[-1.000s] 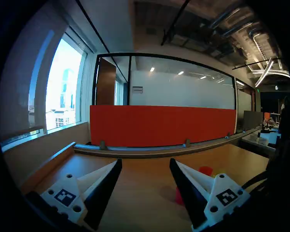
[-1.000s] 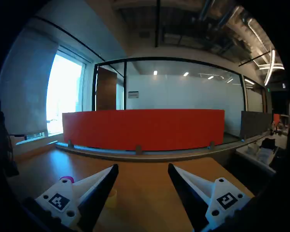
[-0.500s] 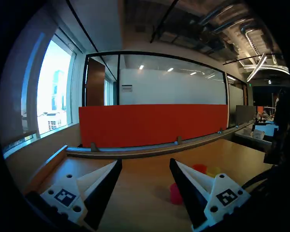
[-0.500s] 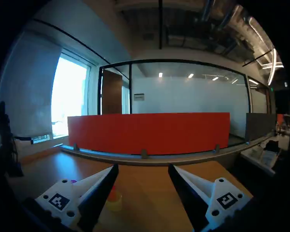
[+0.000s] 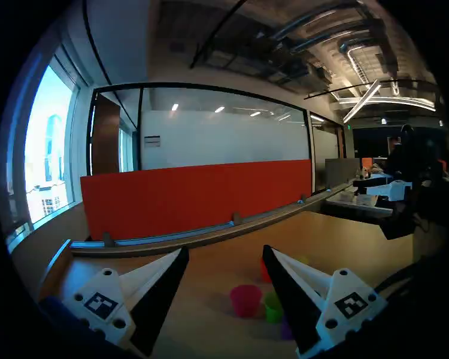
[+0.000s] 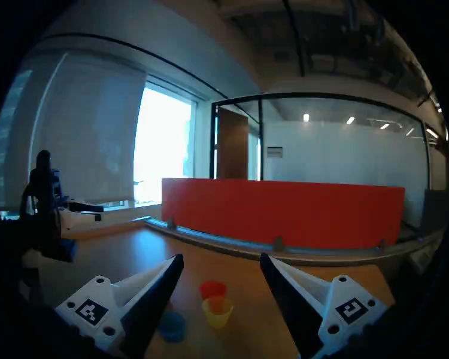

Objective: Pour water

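Several small plastic cups stand on a wooden table (image 5: 344, 239). In the left gripper view a pink cup (image 5: 246, 299) and a green cup (image 5: 273, 306) sit low between the fingers, with a red cup (image 5: 264, 272) just behind them. My left gripper (image 5: 224, 248) is open above the table with nothing between its fingers. In the right gripper view a red cup (image 6: 213, 289), a yellow cup (image 6: 218, 311) and a blue cup (image 6: 172, 326) stand below my open right gripper (image 6: 220, 256). It holds nothing and touches no cup.
A red divider panel (image 5: 194, 197) (image 6: 284, 209) with a metal rail closes off the table's far edge. Bright windows (image 6: 161, 143) line one side. A dark shape with white and blue parts (image 6: 45, 221) stands at the left of the right gripper view. Desks and a person (image 5: 398, 161) lie farther off.
The left gripper view has swung right and the right gripper view left, so the divider slid sideways. More cups have come into sight between both pairs of fingers. Both grippers stayed open.
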### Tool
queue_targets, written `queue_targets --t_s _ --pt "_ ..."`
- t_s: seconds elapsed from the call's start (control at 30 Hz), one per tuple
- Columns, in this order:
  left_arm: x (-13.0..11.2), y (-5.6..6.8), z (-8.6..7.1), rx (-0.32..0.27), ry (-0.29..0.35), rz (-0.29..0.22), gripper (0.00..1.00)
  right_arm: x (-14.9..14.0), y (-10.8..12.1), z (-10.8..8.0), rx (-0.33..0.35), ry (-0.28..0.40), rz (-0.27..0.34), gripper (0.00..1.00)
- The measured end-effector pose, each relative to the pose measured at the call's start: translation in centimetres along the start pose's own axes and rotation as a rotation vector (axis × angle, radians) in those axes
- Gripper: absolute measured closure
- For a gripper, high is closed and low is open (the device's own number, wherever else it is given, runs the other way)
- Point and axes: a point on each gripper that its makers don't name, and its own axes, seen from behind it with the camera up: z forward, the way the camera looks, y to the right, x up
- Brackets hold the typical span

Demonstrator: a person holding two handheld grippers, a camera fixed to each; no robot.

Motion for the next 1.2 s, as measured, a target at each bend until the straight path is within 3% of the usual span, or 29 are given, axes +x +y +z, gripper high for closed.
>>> queue_targets --t_s 0.27,0.67,0.97,1.2 --pt "-0.6 2.3 0.3 -0.114 -0.025 0.008 0.09 -0.5 -2.3 0.0 0.092 -0.037 -0.039 0.01" --pt "-1.4 4.4 0.3 -0.221 -0.085 0.048 0.09 -1.5 -3.5 -0.3 0.158 -0.105 -0.085 0.01" --pt "-3.1 4.7 0.4 -0.27 -0.162 0.072 0.09 -3.6 -4.7 -0.7 0.229 -0.205 -0.119 0.01" --pt "-5.3 4.9 0.7 -0.303 -0.224 0.085 0.09 -4.8 -5.4 -0.8 0.259 -0.238 -0.127 0.01"
